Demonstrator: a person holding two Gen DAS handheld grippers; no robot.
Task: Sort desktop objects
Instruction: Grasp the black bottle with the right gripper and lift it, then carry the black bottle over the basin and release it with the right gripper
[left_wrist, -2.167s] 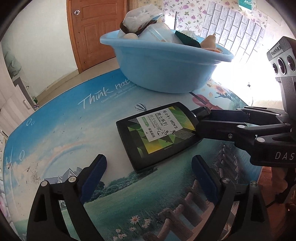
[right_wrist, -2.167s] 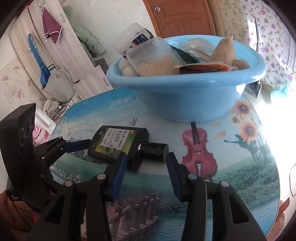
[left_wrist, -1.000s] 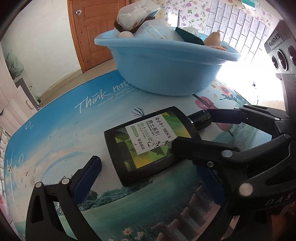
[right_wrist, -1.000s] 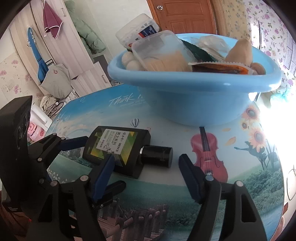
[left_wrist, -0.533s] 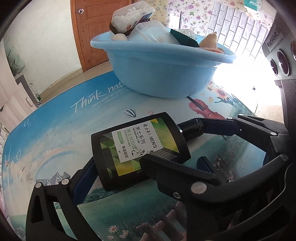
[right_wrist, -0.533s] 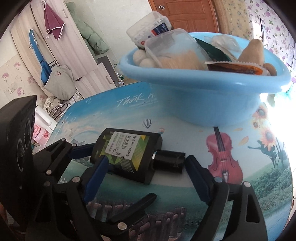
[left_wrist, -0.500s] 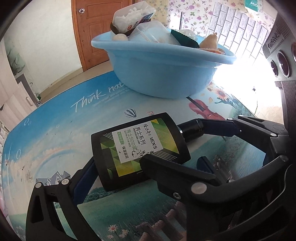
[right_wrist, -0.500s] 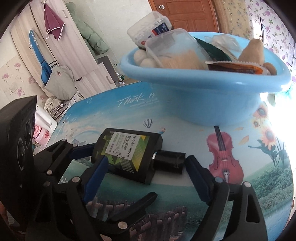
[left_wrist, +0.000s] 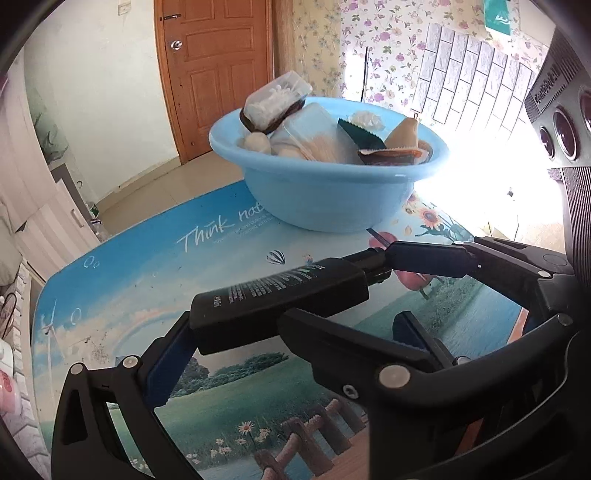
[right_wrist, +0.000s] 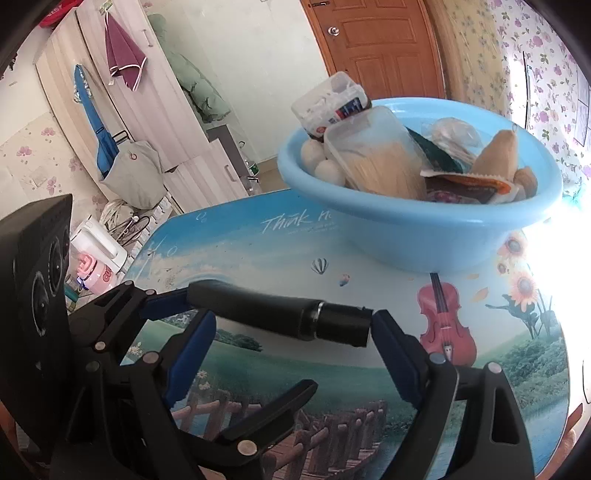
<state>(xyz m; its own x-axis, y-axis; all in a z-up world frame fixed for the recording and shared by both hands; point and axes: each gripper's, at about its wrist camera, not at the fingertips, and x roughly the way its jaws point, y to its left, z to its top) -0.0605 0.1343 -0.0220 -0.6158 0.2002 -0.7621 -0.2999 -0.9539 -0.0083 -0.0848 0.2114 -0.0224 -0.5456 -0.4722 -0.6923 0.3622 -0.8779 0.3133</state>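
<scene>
Both grippers are spread wide, and I see them crossed over one another above the table (left_wrist: 129, 288). Between them is the black bottle (right_wrist: 266, 306), turned on its narrow edge, level and lengthwise across the jaws. It looks raised off the table top, though I can't be certain. On the left gripper (left_wrist: 288, 330), the left blue pad sits against the bottle's base. Its other finger is partly hidden behind the right gripper's near finger and seems clear of the bottle. On the right gripper (right_wrist: 293, 325), the right-hand pad touches the end of the black cap. Its left-hand pad sits lower, in front of the bottle's body and not at either end. As far as I can see, the bottle is caught end to end between one finger of each tool, and neither gripper pinches it alone. Behind the bottle, near the far edge of the table, stands the light blue basin (right_wrist: 443, 236). It is heaped with a clear plastic box (right_wrist: 373, 155) and other small things.
</scene>
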